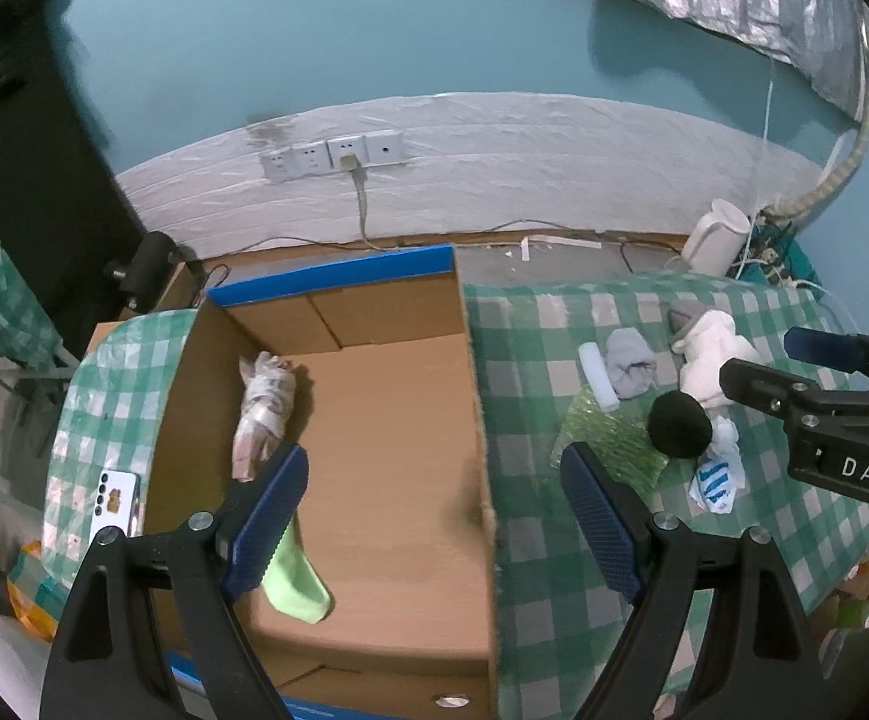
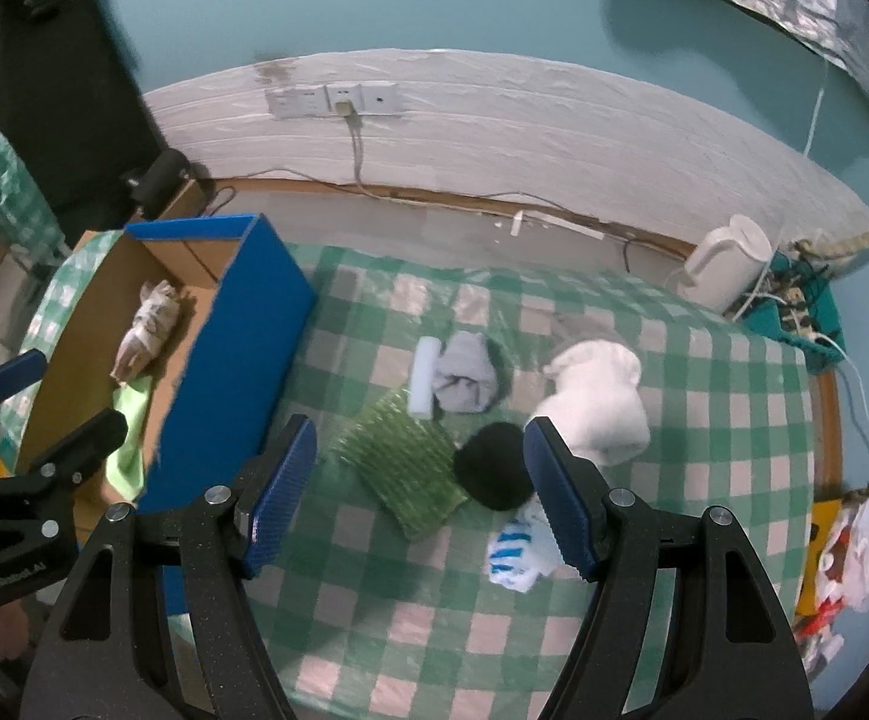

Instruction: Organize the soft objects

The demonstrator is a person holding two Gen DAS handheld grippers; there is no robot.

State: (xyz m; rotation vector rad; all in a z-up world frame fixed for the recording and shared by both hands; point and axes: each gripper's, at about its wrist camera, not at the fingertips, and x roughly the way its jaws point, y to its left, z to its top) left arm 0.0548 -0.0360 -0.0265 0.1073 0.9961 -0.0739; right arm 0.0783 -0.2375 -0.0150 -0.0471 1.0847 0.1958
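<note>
Both grippers are held wide and empty: the left gripper (image 1: 434, 516) above the box (image 1: 374, 420), the right gripper (image 2: 419, 492) over the pile at the surface's (image 2: 704, 420) middle. A wrapped bundle (image 1: 263, 414) and green cloth (image 1: 296, 582) are already boxed. The black ball (image 2: 494, 468) could be rolled off, or the striped sock (image 2: 515, 552) caught with it, if the jaws are closed off-centre

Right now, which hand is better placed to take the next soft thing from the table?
Right. The right gripper hangs open over the pile, with the green pad and black ball between its fingers. The left gripper is open over the cardboard box.
</note>
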